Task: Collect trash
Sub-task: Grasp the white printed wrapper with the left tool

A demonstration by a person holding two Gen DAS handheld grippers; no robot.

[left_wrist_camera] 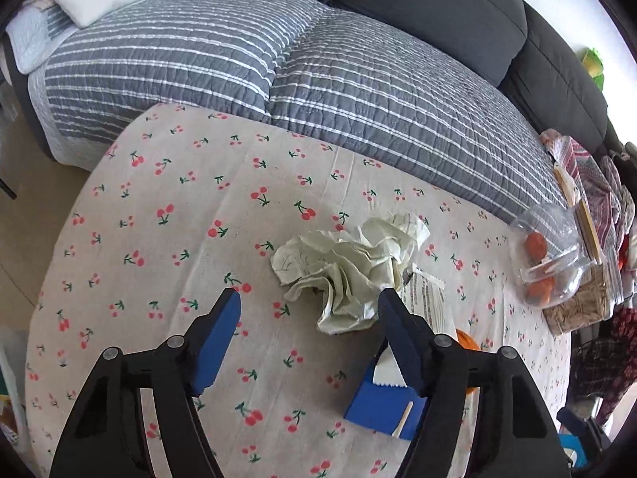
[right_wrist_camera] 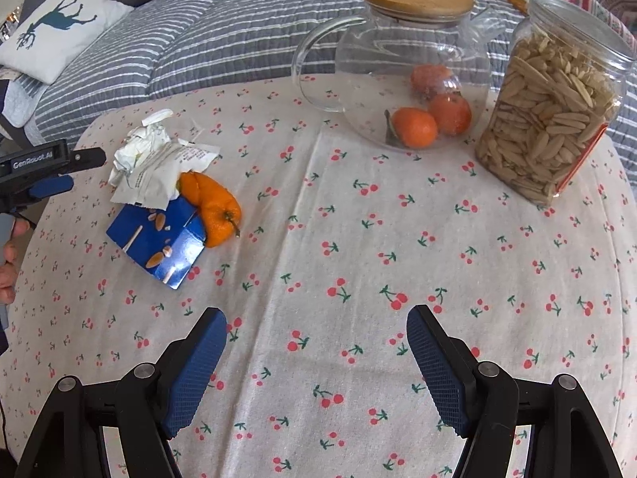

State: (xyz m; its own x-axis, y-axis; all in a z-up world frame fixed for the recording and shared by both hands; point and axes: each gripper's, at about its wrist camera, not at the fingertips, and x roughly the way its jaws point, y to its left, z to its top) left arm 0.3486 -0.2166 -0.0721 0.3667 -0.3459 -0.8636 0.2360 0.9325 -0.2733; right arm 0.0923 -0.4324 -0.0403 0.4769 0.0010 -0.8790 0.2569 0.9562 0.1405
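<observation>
A pile of trash lies on the cherry-print tablecloth (right_wrist_camera: 318,239). It holds a crumpled pale paper (left_wrist_camera: 350,271), also in the right wrist view (right_wrist_camera: 139,147), a torn white printed wrapper (right_wrist_camera: 163,175), an orange peel (right_wrist_camera: 213,207) and a flat blue carton piece (right_wrist_camera: 159,239) with nut shells and a wooden stick on it. My left gripper (left_wrist_camera: 312,302) is open, just short of the crumpled paper, with the blue carton (left_wrist_camera: 382,406) under its right finger. My right gripper (right_wrist_camera: 316,322) is open and empty over bare cloth, to the right of the pile.
A glass teapot (right_wrist_camera: 414,79) with a wooden lid holds tangerines (right_wrist_camera: 414,127). A clear jar of seeds (right_wrist_camera: 549,119) stands at its right. A sofa with a grey striped quilt (left_wrist_camera: 278,59) and a white deer pillow (right_wrist_camera: 51,32) runs along the table's far edge.
</observation>
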